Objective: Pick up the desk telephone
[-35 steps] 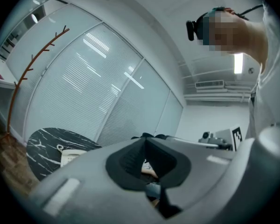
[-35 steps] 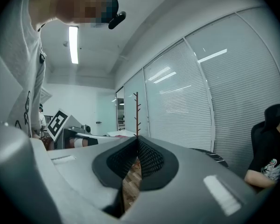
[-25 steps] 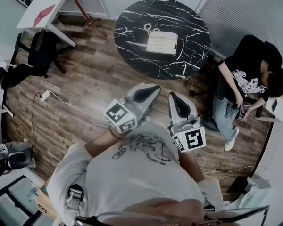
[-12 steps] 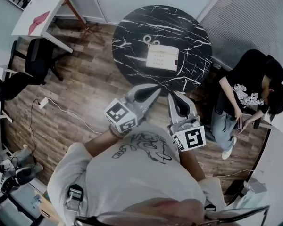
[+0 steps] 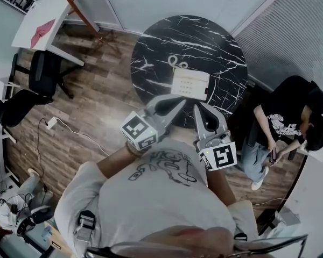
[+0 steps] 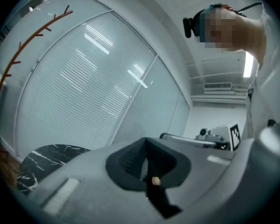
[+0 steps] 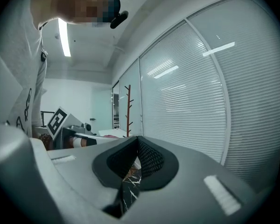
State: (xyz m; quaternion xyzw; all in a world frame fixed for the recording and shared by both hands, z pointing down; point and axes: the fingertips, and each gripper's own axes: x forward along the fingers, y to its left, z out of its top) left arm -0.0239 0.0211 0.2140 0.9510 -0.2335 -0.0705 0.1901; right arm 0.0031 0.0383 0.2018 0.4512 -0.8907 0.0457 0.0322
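A cream desk telephone (image 5: 190,84) with a coiled cord lies on the round black marble table (image 5: 151,47), near its front edge. My left gripper (image 5: 178,102) is held level in front of my chest, shut and empty, its tips just short of the table's near rim. Beside it my right gripper (image 5: 198,108) is shut and empty too, pointing at the table below the phone. In the left gripper view the closed jaws (image 6: 147,162) fill the bottom, with a slice of the table (image 6: 42,160) at left. The right gripper view shows its closed jaws (image 7: 137,164) against window blinds.
A person in black (image 5: 282,117) stands to the right of the table, by the blinds. A black office chair (image 5: 40,71) and a white desk (image 5: 40,20) are at the left, with a red coat stand (image 5: 78,7) behind. A cable (image 5: 75,133) runs across the wooden floor.
I have walked toward the round table with both grippers held out; the table and phone are now much closer to the gripper tips. Both grippers stay shut.
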